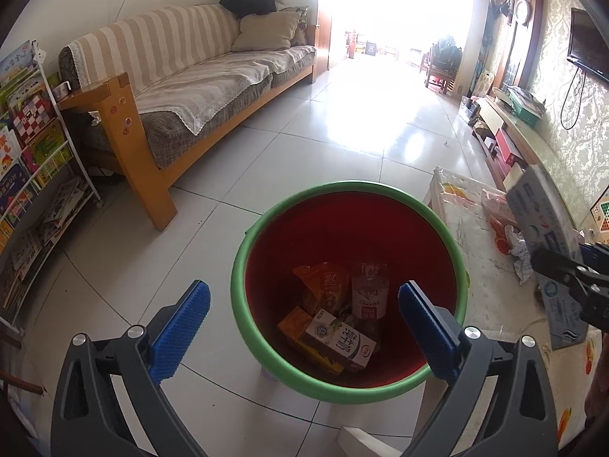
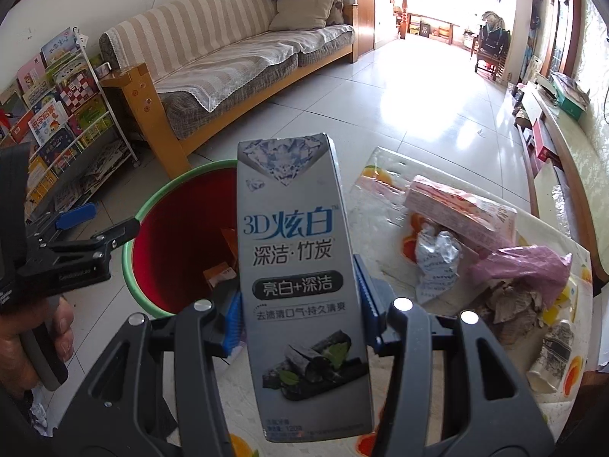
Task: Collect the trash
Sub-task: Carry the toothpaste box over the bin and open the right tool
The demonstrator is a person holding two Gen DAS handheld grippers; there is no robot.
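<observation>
The left gripper (image 1: 304, 327) hangs wide and empty over the bin (image 1: 348, 289); at its 3 o'clock, the right gripper (image 2: 300, 318) clamps a toothpaste box (image 2: 300, 266), likely binned next.

Daylight flooded in from the doorway (image 1: 384, 11) ahead of me, blown out to pure white, and glared off the tiled floor (image 1: 380, 114). My fisheye lenses bowed the room, corners fell black, yet near objects stayed sharp.
</observation>
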